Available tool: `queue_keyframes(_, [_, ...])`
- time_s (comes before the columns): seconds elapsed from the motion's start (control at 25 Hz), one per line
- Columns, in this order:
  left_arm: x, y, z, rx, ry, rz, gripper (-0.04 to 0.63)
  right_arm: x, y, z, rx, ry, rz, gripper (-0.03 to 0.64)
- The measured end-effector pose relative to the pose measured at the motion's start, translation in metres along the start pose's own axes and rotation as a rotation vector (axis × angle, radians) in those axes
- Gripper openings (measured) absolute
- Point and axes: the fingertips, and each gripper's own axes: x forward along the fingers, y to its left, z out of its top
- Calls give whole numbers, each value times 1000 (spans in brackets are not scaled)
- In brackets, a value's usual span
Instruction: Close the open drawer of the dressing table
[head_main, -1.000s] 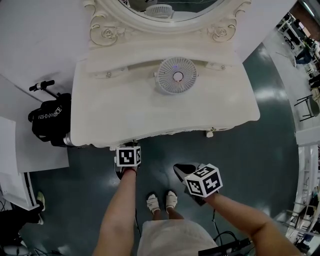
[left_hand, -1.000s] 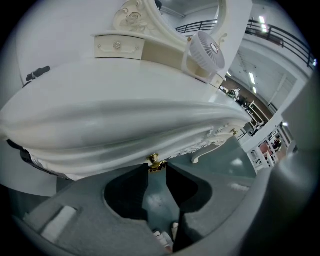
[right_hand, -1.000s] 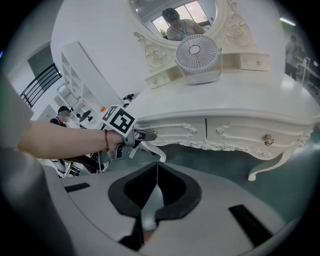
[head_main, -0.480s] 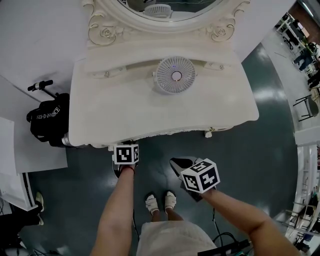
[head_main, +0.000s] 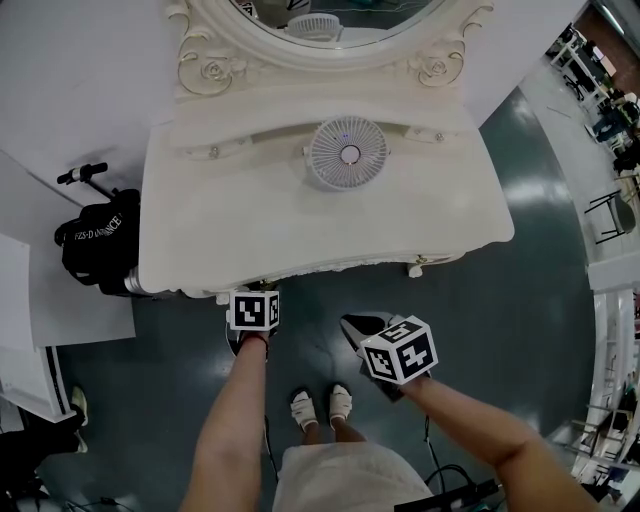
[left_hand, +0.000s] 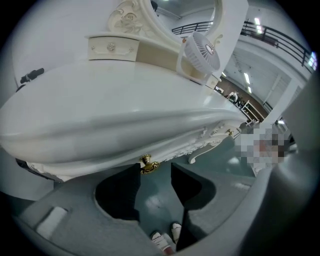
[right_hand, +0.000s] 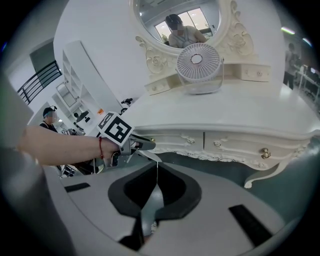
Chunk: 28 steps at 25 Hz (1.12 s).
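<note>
The white dressing table (head_main: 250, 220) stands ahead of me. Its left drawer front (right_hand: 175, 140) sits flush with the carved apron, beside the right drawer (right_hand: 240, 145) with its gold knob (right_hand: 265, 153). My left gripper (head_main: 254, 300) is at the table's front edge. Its jaws are opening, and the left drawer's gold knob (left_hand: 148, 164) stands between the tips of that left gripper (left_hand: 155, 172), free of the right pad. My right gripper (head_main: 358, 327) hangs over the floor short of the table; in its own view the right gripper (right_hand: 157, 167) is shut on nothing.
A small white fan (head_main: 348, 153) stands on the tabletop below the oval mirror (head_main: 330, 20). A black bag (head_main: 98, 245) and white boards (head_main: 70, 300) lie left of the table. A curved table leg (head_main: 418, 266) juts out at the right. My feet (head_main: 322, 403) are on the dark floor.
The right gripper has drifted slightly up toward the table. The left gripper stays at the table's front edge.
</note>
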Motion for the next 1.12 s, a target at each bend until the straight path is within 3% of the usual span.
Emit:
queue_keyframes(0.32, [-13,-6,4,20,-40,15,219,-4,0,-3,3,-2,-7,17])
queue_keyframes(1.12, [-47,-30,9,71,-97,3,222,-22,7,-4,-13,-19,-15,17])
